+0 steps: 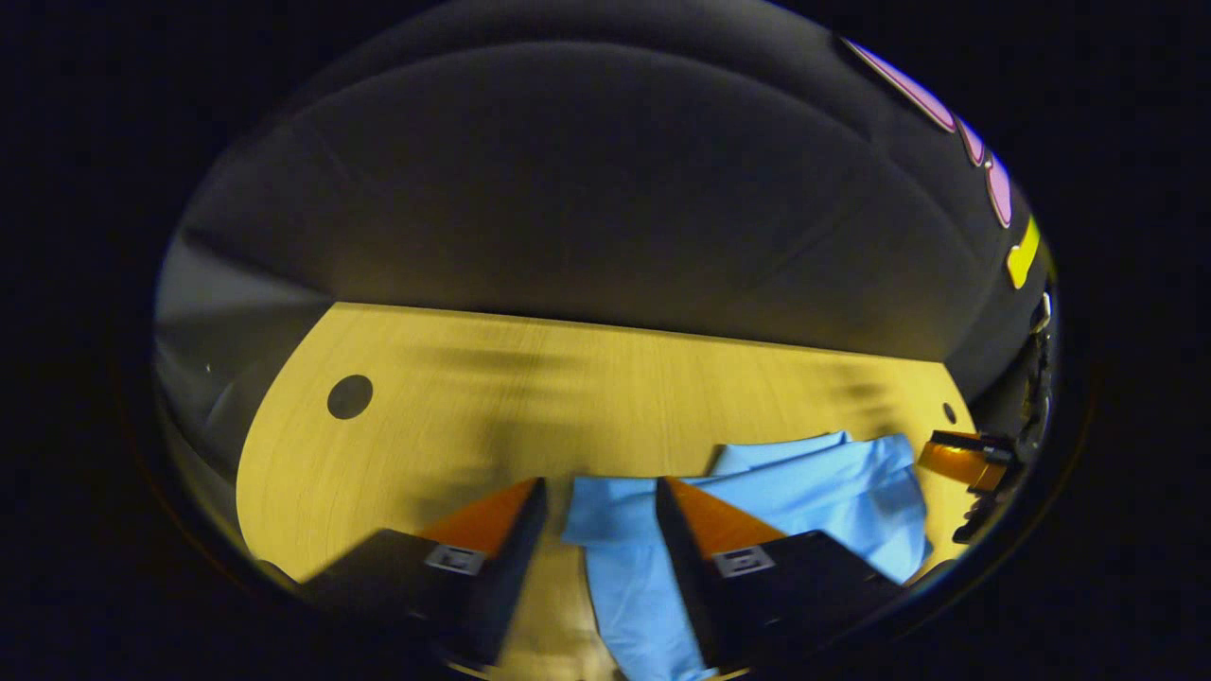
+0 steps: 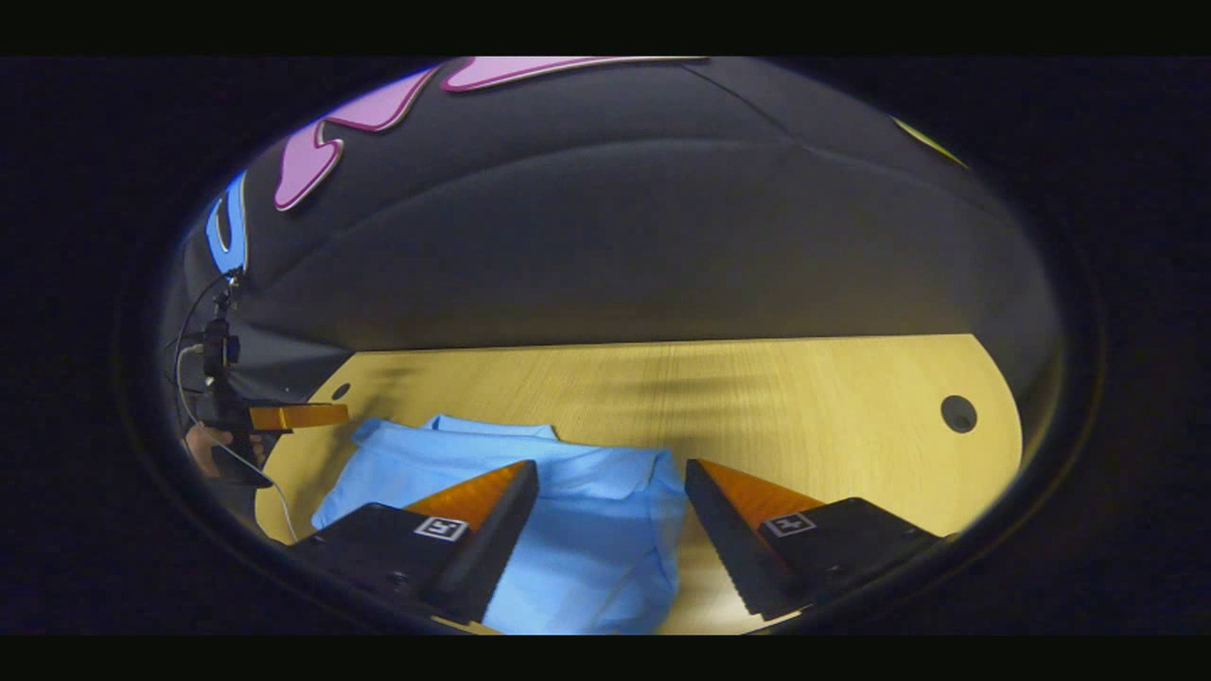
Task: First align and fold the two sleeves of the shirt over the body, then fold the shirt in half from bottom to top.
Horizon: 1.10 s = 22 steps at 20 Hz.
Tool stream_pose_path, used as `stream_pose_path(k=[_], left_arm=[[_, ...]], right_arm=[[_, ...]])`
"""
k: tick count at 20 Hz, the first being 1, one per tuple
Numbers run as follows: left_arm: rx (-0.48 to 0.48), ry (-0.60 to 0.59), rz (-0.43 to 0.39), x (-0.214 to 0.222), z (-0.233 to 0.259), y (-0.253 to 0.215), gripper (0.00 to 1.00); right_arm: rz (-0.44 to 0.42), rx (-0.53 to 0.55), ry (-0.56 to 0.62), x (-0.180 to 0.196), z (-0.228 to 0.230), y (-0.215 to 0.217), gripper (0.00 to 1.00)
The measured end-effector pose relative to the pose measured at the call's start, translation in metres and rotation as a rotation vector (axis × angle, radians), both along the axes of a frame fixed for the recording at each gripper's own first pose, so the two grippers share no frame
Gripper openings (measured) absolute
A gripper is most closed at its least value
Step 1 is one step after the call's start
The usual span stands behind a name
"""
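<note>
A light blue shirt (image 1: 804,492) lies flat on the wooden table (image 1: 568,397), with layers folded over each other. In the left gripper view my left gripper (image 1: 601,484) is open just above the table, and the shirt's left edge runs between its fingers. In the right gripper view my right gripper (image 2: 611,468) is also open, low over the shirt (image 2: 568,511), whose right edge lies between its fingers. Nothing is pinched by either one. The right gripper (image 1: 965,459) appears beyond the shirt's far side in the left gripper view. The left gripper (image 2: 293,416) appears at the shirt's left in the right gripper view.
The table has a round cable hole (image 1: 350,395) near one end and another (image 2: 958,413) near the other. Bare wood stretches behind the shirt up to the dark cloth wall. A hand (image 2: 203,445) holds the left gripper, with a cable hanging below it.
</note>
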<state>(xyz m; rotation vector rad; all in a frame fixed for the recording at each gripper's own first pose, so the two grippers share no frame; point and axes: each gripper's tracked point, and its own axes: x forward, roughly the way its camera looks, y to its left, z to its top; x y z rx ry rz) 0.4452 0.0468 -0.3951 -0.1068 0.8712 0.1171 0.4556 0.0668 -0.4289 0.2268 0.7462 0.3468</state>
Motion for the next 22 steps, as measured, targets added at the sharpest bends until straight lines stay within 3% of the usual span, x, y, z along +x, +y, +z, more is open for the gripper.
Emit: stream_pose_path(k=[1, 2, 5, 6, 8, 13, 18, 22], left_arm=[[-0.013, -0.016, -0.018, -0.004, 0.015, -0.008, 0.95], [-0.023, -0.039, -0.031, -0.009, 0.031, -0.012, 0.92], [-0.055, -0.121, -0.076, -0.031, 0.075, -0.022, 0.94], [-0.06, -0.156, -0.099, -0.041, 0.096, -0.031, 0.94], [-0.061, -0.228, -0.146, -0.068, 0.14, -0.049, 0.94], [-0.108, -0.413, -0.243, -0.177, 0.248, -0.106, 0.94], [-0.035, -0.552, -0.327, -0.323, 0.332, -0.139, 0.94], [0.018, -0.65, -0.303, -0.416, 0.379, -0.146, 0.93]], right_arm=[[0.0, -0.002, -0.016, -0.005, 0.012, -0.003, 0.99], [0.006, -0.001, -0.04, -0.008, 0.024, -0.003, 0.89], [-0.002, -0.033, -0.145, -0.027, 0.076, -0.014, 0.89], [-0.01, -0.038, -0.182, -0.037, 0.098, -0.017, 0.97], [-0.043, -0.051, -0.276, -0.063, 0.148, -0.027, 0.98], [-0.15, -0.123, -0.484, -0.171, 0.266, -0.05, 0.98], [-0.198, -0.1, -0.605, -0.306, 0.359, -0.046, 0.97], [-0.245, -0.077, -0.689, -0.388, 0.418, -0.047, 0.97]])
